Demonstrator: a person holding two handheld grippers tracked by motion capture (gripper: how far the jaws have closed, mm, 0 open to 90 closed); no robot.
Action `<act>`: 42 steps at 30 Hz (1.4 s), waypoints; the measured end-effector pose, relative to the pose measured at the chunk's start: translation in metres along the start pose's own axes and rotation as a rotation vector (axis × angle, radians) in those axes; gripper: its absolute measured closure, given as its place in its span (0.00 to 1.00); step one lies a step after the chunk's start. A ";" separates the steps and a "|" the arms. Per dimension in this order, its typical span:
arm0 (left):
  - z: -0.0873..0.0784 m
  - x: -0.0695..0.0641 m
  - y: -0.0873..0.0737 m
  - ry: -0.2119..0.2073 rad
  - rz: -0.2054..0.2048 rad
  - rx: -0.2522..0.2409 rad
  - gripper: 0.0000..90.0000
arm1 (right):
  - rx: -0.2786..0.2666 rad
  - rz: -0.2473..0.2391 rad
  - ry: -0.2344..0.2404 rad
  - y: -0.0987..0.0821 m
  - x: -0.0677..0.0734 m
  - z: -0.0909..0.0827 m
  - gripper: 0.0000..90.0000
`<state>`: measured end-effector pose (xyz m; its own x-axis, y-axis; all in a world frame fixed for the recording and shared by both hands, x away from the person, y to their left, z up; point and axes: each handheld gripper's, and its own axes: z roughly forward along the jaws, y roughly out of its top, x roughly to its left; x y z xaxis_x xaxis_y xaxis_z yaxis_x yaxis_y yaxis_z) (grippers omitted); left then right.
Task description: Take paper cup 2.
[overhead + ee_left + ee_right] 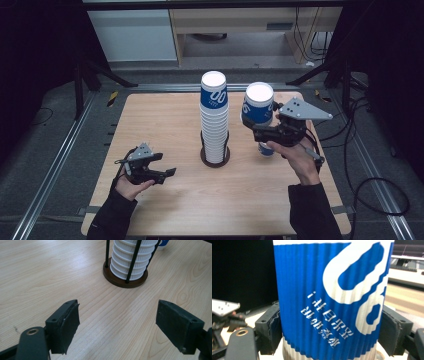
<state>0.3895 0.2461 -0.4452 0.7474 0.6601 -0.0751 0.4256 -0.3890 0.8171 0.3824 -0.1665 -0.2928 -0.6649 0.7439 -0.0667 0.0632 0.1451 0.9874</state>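
Note:
A tall stack of white ribbed paper cups (214, 120) (132, 260), topped by a blue-and-white one, stands in a holder with a round brown base (203, 158) (125, 282) and thin black rods at the table's middle. To its right my right gripper (254, 129) (329, 332) is shut on a single blue-and-white cup (258, 106) (329, 290), held above the table; its lettering reads upside down. Left of the stack, my left gripper (167, 164) (117, 322) hovers low over bare wood, open, with nothing between its jaws.
Another blue cup (266, 149) (163, 242) sits on the wooden table (165, 120) under my right hand. Metal rails and dark floor surround the table; cables lie at the right.

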 end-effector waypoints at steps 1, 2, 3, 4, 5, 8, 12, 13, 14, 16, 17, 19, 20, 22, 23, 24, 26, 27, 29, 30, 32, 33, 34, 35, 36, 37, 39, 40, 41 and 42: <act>0.000 0.000 0.000 -0.001 0.003 0.005 0.20 | 0.009 0.000 0.008 -0.005 0.000 -0.001 0.22; 0.001 0.000 0.000 -0.001 0.004 0.006 0.20 | 0.016 0.002 0.014 -0.010 0.001 -0.002 0.21; 0.001 -0.001 0.000 -0.003 0.006 0.007 0.20 | 0.026 0.005 0.022 -0.014 0.001 -0.002 0.22; 0.001 -0.001 0.000 -0.004 0.005 0.006 0.20 | 0.035 0.004 0.027 -0.019 0.001 -0.003 0.21; 0.001 -0.001 0.000 -0.005 0.008 0.009 0.20 | 0.043 0.008 0.035 -0.024 0.001 -0.003 0.21; 0.002 -0.002 0.001 -0.008 0.010 0.007 0.20 | 0.068 0.015 0.061 -0.037 0.001 -0.003 0.21; 0.001 -0.003 0.001 -0.010 0.015 0.010 0.20 | 0.102 0.017 0.089 -0.052 0.002 -0.001 0.21; 0.001 -0.003 0.001 -0.010 0.015 0.011 0.20 | 0.110 0.012 0.096 -0.055 0.003 -0.001 0.21; 0.001 -0.003 0.001 -0.010 0.016 0.011 0.20 | 0.116 0.011 0.109 -0.058 0.004 0.000 0.21; 0.001 -0.003 0.002 -0.011 0.015 0.009 0.20 | 0.149 -0.005 0.126 -0.063 0.006 0.003 0.21; 0.001 -0.003 0.002 -0.011 0.016 0.009 0.20 | 0.162 -0.015 0.133 -0.065 0.008 0.004 0.21; 0.001 -0.004 0.002 -0.013 0.015 0.007 0.21 | 0.180 -0.017 0.153 -0.069 0.011 0.007 0.21; 0.001 -0.004 0.002 -0.015 0.016 0.007 0.21 | 0.189 -0.020 0.160 -0.071 0.012 0.008 0.21; 0.001 -0.006 0.002 -0.020 0.021 0.009 0.21 | 0.206 -0.026 0.171 -0.074 0.015 0.011 0.21; 0.001 -0.007 0.003 -0.024 0.025 0.011 0.21 | 0.213 -0.029 0.179 -0.076 0.016 0.012 0.21; 0.001 -0.008 0.003 -0.027 0.027 0.012 0.21 | 0.227 -0.032 0.190 -0.078 0.017 0.013 0.21; 0.001 -0.010 0.004 -0.034 0.037 0.016 0.20 | 0.244 -0.050 0.206 -0.081 0.021 0.016 0.21; 0.001 -0.011 0.004 -0.038 0.040 0.018 0.20 | 0.251 -0.047 0.221 -0.083 0.023 0.018 0.21; 0.001 -0.013 0.005 -0.044 0.048 0.018 0.20 | 0.269 -0.056 0.238 -0.087 0.026 0.021 0.21; 0.001 -0.014 0.005 -0.049 0.051 0.017 0.20 | 0.278 -0.057 0.248 -0.089 0.027 0.023 0.21; 0.001 -0.016 0.007 -0.057 0.060 0.019 0.20 | 0.293 -0.067 0.266 -0.093 0.031 0.027 0.21; 0.001 -0.017 0.007 -0.061 0.062 0.019 0.20 | 0.305 -0.076 0.277 -0.095 0.033 0.029 0.21; 0.001 -0.018 0.008 -0.070 0.065 0.023 0.20 | 0.314 -0.089 0.287 -0.097 0.035 0.032 0.21; 0.002 -0.019 0.008 -0.071 0.071 0.026 0.20 | 0.327 -0.102 0.298 -0.099 0.037 0.034 0.21; 0.002 -0.021 0.009 -0.075 0.075 0.025 0.20 | 0.339 -0.114 0.306 -0.100 0.040 0.036 0.21; 0.003 -0.023 0.009 -0.082 0.080 0.029 0.20 | 0.349 -0.123 0.315 -0.102 0.042 0.038 0.21; 0.003 -0.026 0.010 -0.089 0.090 0.032 0.20 | 0.369 -0.141 0.340 -0.104 0.047 0.042 0.21; 0.004 -0.027 0.011 -0.094 0.092 0.027 0.20 | 0.378 -0.151 0.349 -0.106 0.050 0.044 0.21; 0.003 -0.028 0.011 -0.097 0.099 0.031 0.20 | 0.390 -0.158 0.363 -0.107 0.052 0.047 0.21; 0.003 -0.029 0.012 -0.103 0.102 0.032 0.20 | 0.398 -0.165 0.372 -0.109 0.055 0.049 0.21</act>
<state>0.3744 0.2201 -0.4351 0.8357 0.5468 -0.0521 0.3594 -0.4725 0.8047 0.3754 -0.1100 -0.4107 -0.9024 0.4214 -0.0899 0.1639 0.5287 0.8329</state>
